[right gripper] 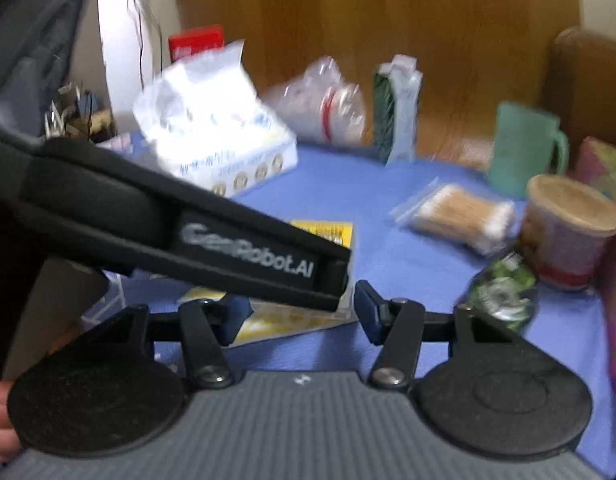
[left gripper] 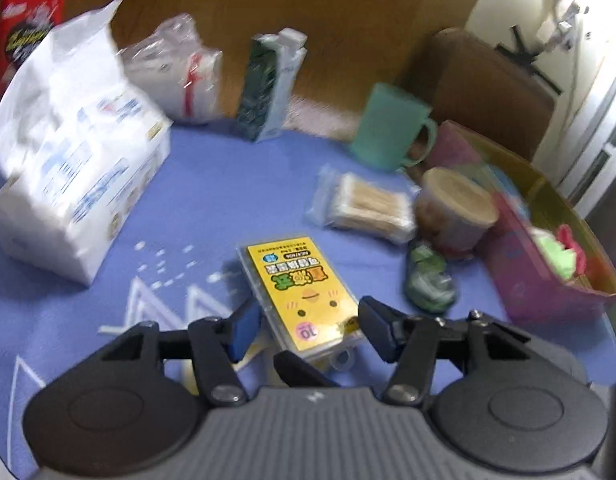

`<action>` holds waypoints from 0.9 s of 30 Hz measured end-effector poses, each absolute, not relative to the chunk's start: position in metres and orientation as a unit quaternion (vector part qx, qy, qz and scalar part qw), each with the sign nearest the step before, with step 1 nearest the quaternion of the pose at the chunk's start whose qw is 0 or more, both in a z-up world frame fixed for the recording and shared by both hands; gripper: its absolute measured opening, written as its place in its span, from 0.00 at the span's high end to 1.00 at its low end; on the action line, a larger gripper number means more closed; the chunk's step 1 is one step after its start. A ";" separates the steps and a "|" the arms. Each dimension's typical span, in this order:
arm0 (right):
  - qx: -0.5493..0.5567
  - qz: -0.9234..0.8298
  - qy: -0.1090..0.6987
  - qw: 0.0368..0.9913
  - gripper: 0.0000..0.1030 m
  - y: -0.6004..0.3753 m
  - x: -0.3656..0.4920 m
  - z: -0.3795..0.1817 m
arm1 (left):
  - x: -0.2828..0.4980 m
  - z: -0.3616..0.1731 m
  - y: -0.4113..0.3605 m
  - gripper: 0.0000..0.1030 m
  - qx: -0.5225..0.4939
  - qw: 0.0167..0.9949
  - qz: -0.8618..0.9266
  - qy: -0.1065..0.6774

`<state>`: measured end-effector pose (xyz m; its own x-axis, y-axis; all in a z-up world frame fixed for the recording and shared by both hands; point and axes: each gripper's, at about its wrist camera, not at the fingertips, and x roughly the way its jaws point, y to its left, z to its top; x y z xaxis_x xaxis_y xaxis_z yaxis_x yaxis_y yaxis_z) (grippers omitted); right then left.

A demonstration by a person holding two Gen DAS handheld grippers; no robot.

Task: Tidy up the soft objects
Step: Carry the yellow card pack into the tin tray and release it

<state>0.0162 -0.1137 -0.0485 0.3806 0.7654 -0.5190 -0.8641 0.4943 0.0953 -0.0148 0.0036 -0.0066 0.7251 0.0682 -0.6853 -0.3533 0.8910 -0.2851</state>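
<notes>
A yellow pack in a clear case (left gripper: pixel 299 296) lies flat on the blue cloth (left gripper: pixel 211 200). My left gripper (left gripper: pixel 310 328) straddles its near end, and both pads meet the pack's long edges. The picture is blurred. A dark fingertip (left gripper: pixel 299 368) pokes in below the pack. In the right wrist view the left gripper's black body (right gripper: pixel 247 252) crosses from the left and hides most of the yellow pack (right gripper: pixel 328 232). My right gripper (right gripper: pixel 301 314) stands open just behind it, with nothing pressed between its fingers. Yellow sheets (right gripper: pixel 275 326) lie beneath.
A white tissue pack (left gripper: pixel 75 176) stands at the left. A bag of cotton swabs (left gripper: pixel 368 204), a paper cup (left gripper: pixel 456 208), a green mug (left gripper: pixel 392 128) and a crumpled green wrapper (left gripper: pixel 428 280) are at the right, beside a pink basket (left gripper: pixel 520 280). A dark carton (left gripper: pixel 267 88) stands at the back.
</notes>
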 end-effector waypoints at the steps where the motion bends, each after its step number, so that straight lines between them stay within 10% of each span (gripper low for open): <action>1: -0.090 0.488 0.248 0.832 0.42 -0.118 0.015 -0.044 | -0.012 -0.001 -0.002 0.47 -0.200 0.910 0.108 0.346; 10: -0.060 0.369 0.133 0.918 0.42 -0.220 0.043 0.003 | 0.077 0.052 -0.111 0.47 -0.136 0.945 -0.041 0.293; 27: 0.062 0.193 0.185 0.962 0.42 -0.336 0.145 -0.019 | 0.115 0.036 -0.133 0.42 -0.004 0.943 0.059 0.326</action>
<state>0.1445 -0.3357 -0.0195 0.8570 0.3941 -0.3320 -0.3482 0.9178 0.1905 0.1151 -0.1333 0.0357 0.7803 0.1091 -0.6158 -0.1140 0.9930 0.0315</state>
